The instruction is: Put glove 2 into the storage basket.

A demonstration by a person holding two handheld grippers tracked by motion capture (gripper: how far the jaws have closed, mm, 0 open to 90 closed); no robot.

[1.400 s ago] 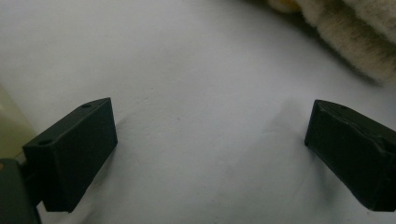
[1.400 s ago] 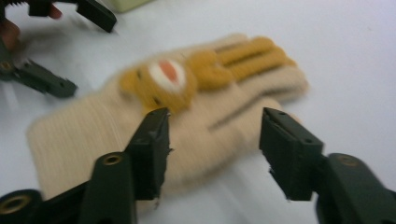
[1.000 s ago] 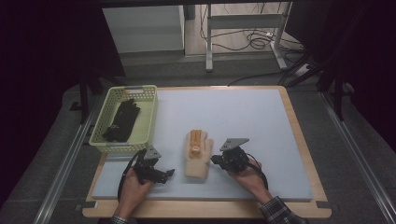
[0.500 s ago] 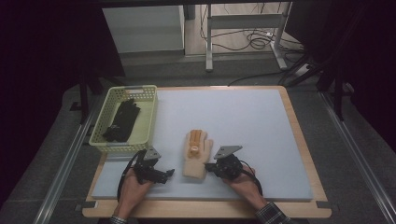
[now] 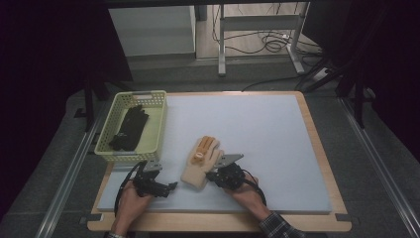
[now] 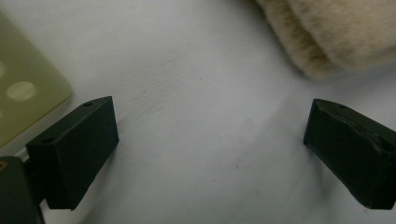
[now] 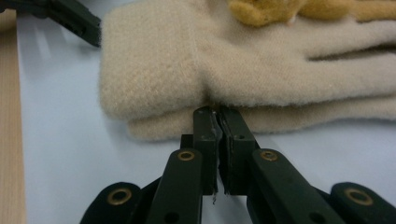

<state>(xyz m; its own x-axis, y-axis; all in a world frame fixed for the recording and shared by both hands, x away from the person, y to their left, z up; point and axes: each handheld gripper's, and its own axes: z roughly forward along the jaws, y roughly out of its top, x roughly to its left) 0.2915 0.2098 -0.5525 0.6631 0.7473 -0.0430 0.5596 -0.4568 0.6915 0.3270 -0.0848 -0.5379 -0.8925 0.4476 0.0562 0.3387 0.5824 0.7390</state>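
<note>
Where it lies flat on the desk point(image 5: 277, 129), the glove point(image 5: 202, 161) is fuzzy cream wool with an orange patch over its fingers. The right gripper point(image 7: 218, 112) has its jaws pressed together, tips touching the glove's edge near the cuff. The left gripper point(image 6: 210, 140) rests just beside the cuff, jaws wide over bare desk.

free: mat point(image 5: 257, 124) beyond glove point(image 5: 202, 161) | blocked: basket point(image 5: 115, 148) far left
</note>
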